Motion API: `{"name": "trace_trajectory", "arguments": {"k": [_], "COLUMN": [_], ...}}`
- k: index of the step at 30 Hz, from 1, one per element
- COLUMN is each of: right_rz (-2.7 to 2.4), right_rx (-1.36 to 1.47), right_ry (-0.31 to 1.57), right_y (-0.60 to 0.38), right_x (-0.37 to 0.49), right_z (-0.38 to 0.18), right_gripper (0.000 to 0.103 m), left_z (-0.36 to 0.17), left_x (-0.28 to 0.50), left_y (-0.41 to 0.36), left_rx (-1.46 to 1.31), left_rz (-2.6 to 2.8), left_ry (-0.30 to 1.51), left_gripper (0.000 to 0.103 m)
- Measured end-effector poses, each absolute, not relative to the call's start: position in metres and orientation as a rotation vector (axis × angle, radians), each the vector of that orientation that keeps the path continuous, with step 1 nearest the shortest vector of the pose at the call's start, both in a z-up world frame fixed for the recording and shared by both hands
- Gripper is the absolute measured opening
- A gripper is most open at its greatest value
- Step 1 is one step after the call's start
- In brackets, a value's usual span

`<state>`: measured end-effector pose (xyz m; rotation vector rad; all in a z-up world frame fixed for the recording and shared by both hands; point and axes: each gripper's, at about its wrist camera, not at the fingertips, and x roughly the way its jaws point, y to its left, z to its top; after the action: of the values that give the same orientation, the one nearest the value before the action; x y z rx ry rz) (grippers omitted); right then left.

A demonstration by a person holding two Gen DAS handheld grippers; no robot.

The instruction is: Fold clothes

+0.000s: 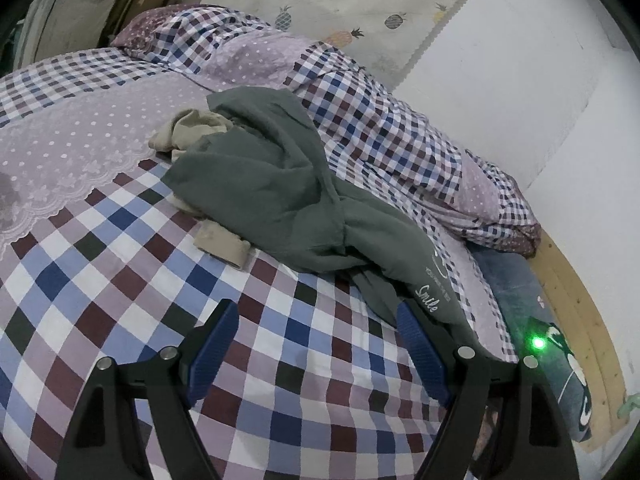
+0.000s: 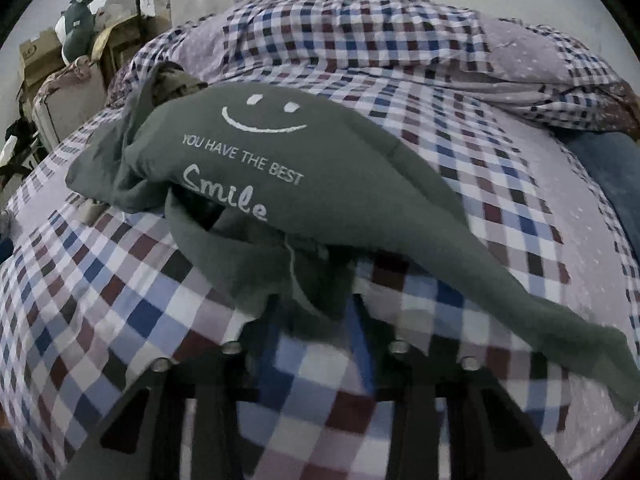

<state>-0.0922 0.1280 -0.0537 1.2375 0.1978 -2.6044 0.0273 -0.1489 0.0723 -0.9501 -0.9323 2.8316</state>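
A crumpled grey-green shirt (image 1: 280, 184) lies on the checked bed sheet (image 1: 120, 280). Its front bears a white smile face and the words "YOU HAVE THE BEST Smile" (image 2: 244, 176). A beige garment (image 1: 188, 132) sits partly under it, with a folded beige piece (image 1: 222, 242) sticking out at the near side. My left gripper (image 1: 316, 320) hovers open over the sheet, and its right finger (image 1: 420, 352) is beside the shirt's printed hem. In the right wrist view my right gripper (image 2: 314, 304) has its fingers drawn close on a bunched fold of the shirt, which drapes over and hides the tips.
A rumpled checked and dotted quilt (image 1: 380, 128) runs along the white wall (image 1: 520, 100) at the bed's far side. A dark blue cushion (image 1: 560, 368) lies by the wooden bed edge (image 1: 576, 304). Boxes and a plush toy (image 2: 78, 32) stand beyond the bed's head.
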Motion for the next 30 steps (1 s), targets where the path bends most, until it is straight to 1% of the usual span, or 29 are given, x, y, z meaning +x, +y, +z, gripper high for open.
{"name": "trace_trajectory", "arguments": {"k": [1,2,3,4,7,15,17,23,25,27,30], "right_rz": [-2.602,-2.599,-2.596,-2.596,-2.641,-2.704,-2.711,-2.758,-2.826,-2.88,-2.836], "right_rx": [1.246,1.255,1.268,1.276,1.19,0.835,0.774,0.576,0.53,0.552,0.701], "right_ry": [0.222,0.247,0.277,0.302,0.28,0.109,0.045,-0.049,-0.125,-0.193,-0.293], "right_y": [0.125,0.122,0.118,0.115,0.114,0.136,0.139,0.136,0.156,0.175,0.194], "right_x": [-0.095,-0.097,-0.098,-0.099,-0.076,0.039,0.071,0.158,0.181,0.194,0.198], "right_z": [-0.057,-0.06,-0.063,-0.065,-0.047,0.053,0.075,0.138,0.151,0.149,0.124], "right_gripper": [0.017,0.012,0.004,0.002,0.0,0.0,0.0,0.0,0.0,0.0,0.0], "left_z": [0.072,0.072,0.071,0.071,0.069,0.069,0.071,0.077,0.078,0.079,0.079], "left_x": [0.027,0.027,0.027,0.027,0.026,0.029,0.031,0.037,0.038,0.038,0.039], "left_y": [-0.15,-0.151,-0.152,-0.153,-0.155,-0.161,-0.164,-0.172,-0.174,-0.175,-0.176], "left_rx": [-0.95,-0.95,-0.949,-0.949,-0.953,-0.939,-0.921,-0.858,-0.846,-0.847,-0.842], "left_rz": [2.831,2.828,2.825,2.821,2.802,2.8,2.807,2.82,2.822,2.821,2.83], "left_ry": [-0.935,-0.941,-0.948,-0.954,-0.983,-1.032,-1.044,-1.073,-1.083,-1.086,-1.08], "left_gripper": [0.084,0.084,0.084,0.084,0.084,0.084,0.084,0.084,0.084,0.084,0.084]}}
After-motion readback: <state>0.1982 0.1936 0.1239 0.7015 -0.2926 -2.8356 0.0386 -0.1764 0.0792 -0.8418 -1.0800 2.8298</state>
